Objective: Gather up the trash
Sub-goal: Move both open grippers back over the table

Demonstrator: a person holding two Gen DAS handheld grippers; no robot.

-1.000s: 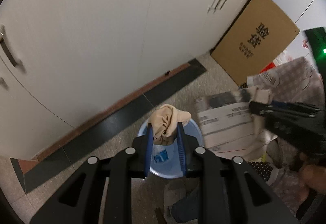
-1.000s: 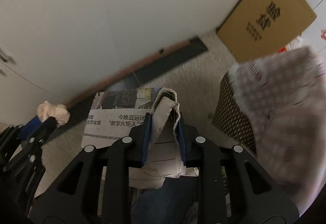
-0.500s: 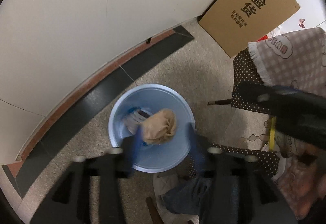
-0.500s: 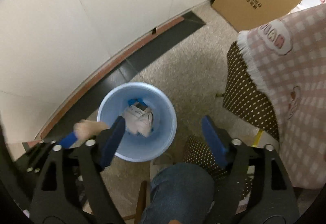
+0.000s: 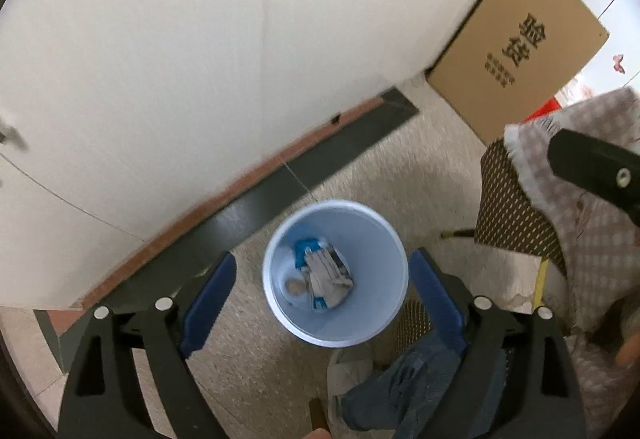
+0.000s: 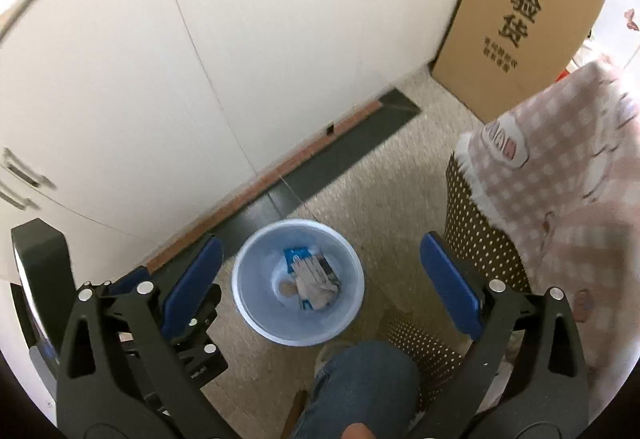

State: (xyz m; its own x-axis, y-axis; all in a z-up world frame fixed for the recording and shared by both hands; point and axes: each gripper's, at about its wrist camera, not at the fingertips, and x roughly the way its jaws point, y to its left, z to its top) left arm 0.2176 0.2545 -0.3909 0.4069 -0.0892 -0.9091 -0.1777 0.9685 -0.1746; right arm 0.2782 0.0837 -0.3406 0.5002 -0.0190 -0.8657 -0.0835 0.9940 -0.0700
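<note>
A light blue bin [image 5: 382,319] stands on the speckled floor below both grippers. It also shows in the right wrist view [image 6: 352,303]. Inside lie a crumpled newspaper [image 5: 330,279] and a tan paper wad [image 5: 296,286]; both show in the right wrist view too, the newspaper [image 6: 318,281] beside the wad [image 6: 286,289]. My left gripper [image 5: 322,293] is open and empty, high above the bin. My right gripper [image 6: 320,277] is open and empty, also above the bin. Part of the right gripper's body [image 5: 596,171] shows at the right of the left wrist view.
White cabinet doors [image 6: 240,59] run behind the bin above a dark baseboard strip [image 5: 320,167]. A cardboard box [image 6: 520,19] leans at the back right. A pink checked cloth [image 6: 560,167] over a dotted chair [image 6: 480,247] stands right of the bin. The person's jeans knee [image 6: 360,387] is below.
Both grippers opened and let go: the tan wad and the newspaper dropped into the bin. Both grippers have since risen higher above it.
</note>
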